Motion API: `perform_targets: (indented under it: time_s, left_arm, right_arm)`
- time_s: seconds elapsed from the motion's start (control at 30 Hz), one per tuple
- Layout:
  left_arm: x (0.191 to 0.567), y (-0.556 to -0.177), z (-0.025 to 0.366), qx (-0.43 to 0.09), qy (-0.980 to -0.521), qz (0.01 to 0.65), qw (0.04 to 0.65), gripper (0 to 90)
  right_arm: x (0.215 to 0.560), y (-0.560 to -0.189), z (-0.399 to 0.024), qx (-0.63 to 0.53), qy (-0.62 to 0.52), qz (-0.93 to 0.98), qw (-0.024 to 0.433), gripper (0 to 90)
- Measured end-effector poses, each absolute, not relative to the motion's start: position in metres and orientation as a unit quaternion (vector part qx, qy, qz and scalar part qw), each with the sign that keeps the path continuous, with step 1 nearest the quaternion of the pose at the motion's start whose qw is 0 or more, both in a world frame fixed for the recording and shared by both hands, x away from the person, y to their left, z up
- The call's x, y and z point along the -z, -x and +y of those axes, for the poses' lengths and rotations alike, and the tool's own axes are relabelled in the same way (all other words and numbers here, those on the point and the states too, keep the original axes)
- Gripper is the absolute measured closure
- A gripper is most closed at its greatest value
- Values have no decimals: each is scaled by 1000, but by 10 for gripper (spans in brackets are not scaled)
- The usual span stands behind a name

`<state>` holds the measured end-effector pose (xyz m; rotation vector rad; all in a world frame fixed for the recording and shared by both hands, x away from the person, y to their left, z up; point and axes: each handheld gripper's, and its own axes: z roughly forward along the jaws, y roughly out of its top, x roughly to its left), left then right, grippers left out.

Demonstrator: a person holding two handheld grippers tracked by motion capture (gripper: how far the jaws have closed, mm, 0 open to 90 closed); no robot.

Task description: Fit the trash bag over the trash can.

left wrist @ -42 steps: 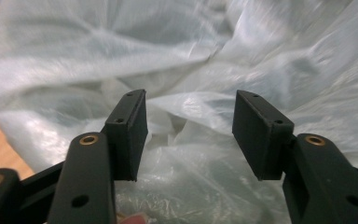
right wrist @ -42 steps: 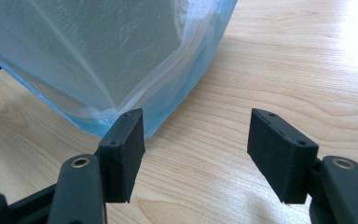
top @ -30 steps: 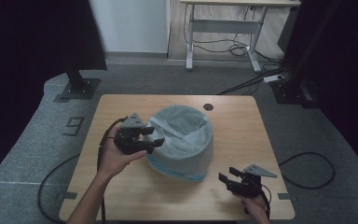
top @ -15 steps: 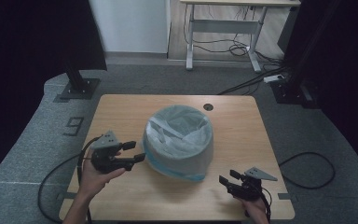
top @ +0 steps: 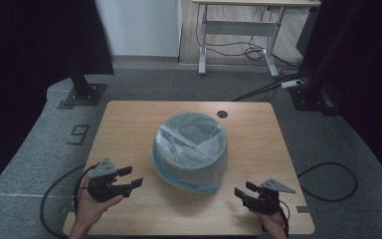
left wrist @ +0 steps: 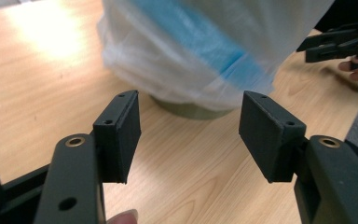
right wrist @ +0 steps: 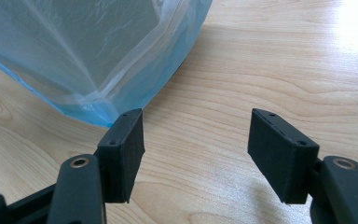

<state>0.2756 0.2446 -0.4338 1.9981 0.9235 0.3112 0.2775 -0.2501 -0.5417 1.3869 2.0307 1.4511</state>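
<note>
- High view: bin point(top: 191, 167) stands upright near the middle of the wooden table point(top: 129, 119), lined with a pale translucent bag point(top: 194, 137) whose edge is folded down over the rim; a blue band runs round the bag's lower hem.
- Left gripper view: the bag point(left wrist: 186, 51) hangs down most of the bin's side; a dark strip of bin base point(left wrist: 191, 109) shows under it, resting on the table.
- Left gripper point(top: 128, 178) sits at the near-left of the table, left of the bin and apart from it. Jaws stand wide apart, nothing between them.
- Right gripper point(top: 243, 189) sits at the near-right edge, near the bin's near-right side, not touching. Jaws spread wide, gripping nothing.
- Right gripper view: the bag's blue hem point(right wrist: 91, 109) lies just beyond the left jaw.
- Around the table: grey carpet point(top: 49, 144), and a white desk frame point(top: 238, 30) at the far side.
</note>
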Motion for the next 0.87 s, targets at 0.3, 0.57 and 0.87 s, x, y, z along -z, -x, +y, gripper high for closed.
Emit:
perform_targets:
  time_s: [0.3,0.57,0.87]
  left_arm:
    - [472,-284,255,-120,-807,409,410,386]
    - [487,-290,259,-117,-810,417,395,384]
    - [493,-289,263,-118,-814,413,390,376]
  right_arm:
    - [540,-279,-256,-499,-477,707,152,352]
    - [543,-281,-258,-494,-483,706,155,352]
    - [544,-282,-256,-490,-479,712,158,351]
